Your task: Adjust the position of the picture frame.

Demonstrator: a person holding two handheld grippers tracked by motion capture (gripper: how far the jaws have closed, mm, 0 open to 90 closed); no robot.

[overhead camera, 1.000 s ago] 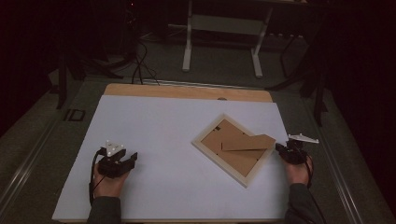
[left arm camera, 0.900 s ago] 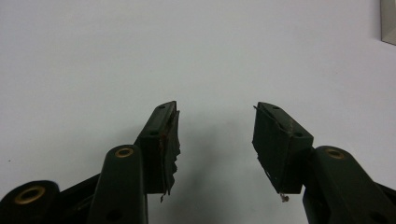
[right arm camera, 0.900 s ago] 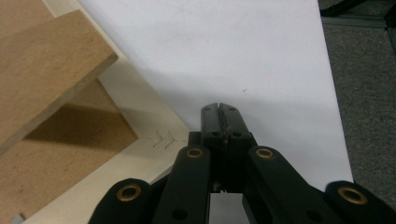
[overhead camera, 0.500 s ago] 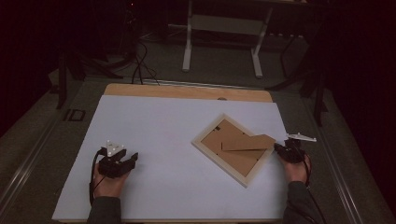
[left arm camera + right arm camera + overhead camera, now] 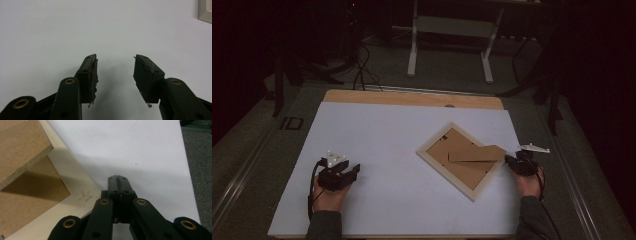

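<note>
A light wood picture frame (image 5: 460,185) lies face down on the white sheet, right of centre, turned diagonally. Its brown backing board (image 5: 452,146) carries a stand flap (image 5: 477,152) that lifts towards the right. My right gripper (image 5: 511,161) rests at the frame's right corner, shut with nothing between its jaws. In the right gripper view the shut tips (image 5: 117,179) sit on the sheet just beside the frame's rim (image 5: 75,187), with the raised flap (image 5: 20,147) at upper left. My left gripper (image 5: 351,171) lies on the sheet at the left, open and holding nothing (image 5: 115,67).
The white sheet (image 5: 387,135) covers a wooden table whose bare edge (image 5: 412,98) shows at the back. Grey floor surrounds it, with a metal rail (image 5: 242,170) along the left. A white table stand (image 5: 449,45) and cables (image 5: 362,70) lie behind.
My right gripper has shifted slightly left, closer to the frame's right corner. The left gripper and the frame have not moved.
</note>
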